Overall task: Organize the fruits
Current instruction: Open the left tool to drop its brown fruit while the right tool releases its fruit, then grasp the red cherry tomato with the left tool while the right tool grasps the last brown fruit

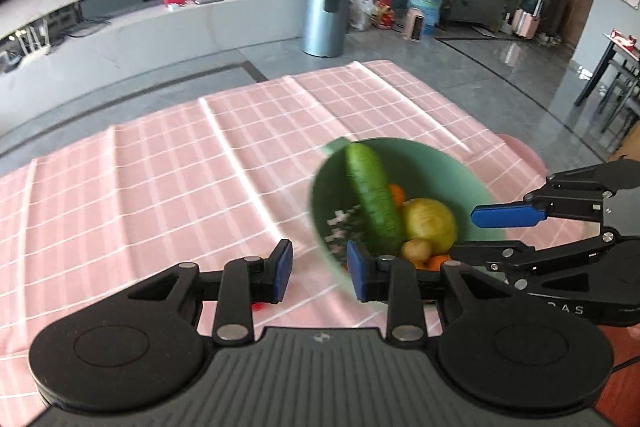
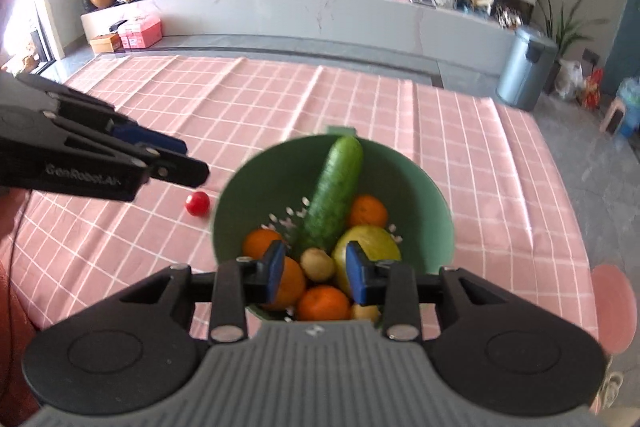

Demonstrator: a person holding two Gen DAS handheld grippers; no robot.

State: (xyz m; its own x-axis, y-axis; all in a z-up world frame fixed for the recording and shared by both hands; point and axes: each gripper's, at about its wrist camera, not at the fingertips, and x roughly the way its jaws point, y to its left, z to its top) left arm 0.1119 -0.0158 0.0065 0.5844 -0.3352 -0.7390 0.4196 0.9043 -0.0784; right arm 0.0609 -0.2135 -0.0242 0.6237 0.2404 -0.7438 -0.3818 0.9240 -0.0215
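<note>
Bowl (image 2: 436,203) nearly full: cucumber (image 2: 334,193), oranges, pear. One tomato (image 2: 197,203) left on the cloth (image 2: 160,99), at the bowl's 9 o'clock. My left gripper (image 1: 319,269) and right gripper (image 2: 315,269) both gape empty. Next, probably: left drops onto tomato, gentle pinch.

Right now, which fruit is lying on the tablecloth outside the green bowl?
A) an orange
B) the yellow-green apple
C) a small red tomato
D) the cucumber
C: the small red tomato sits alone on the pink tablecloth just left of the green bowl, while the cucumber and the rest lie inside it.
</note>
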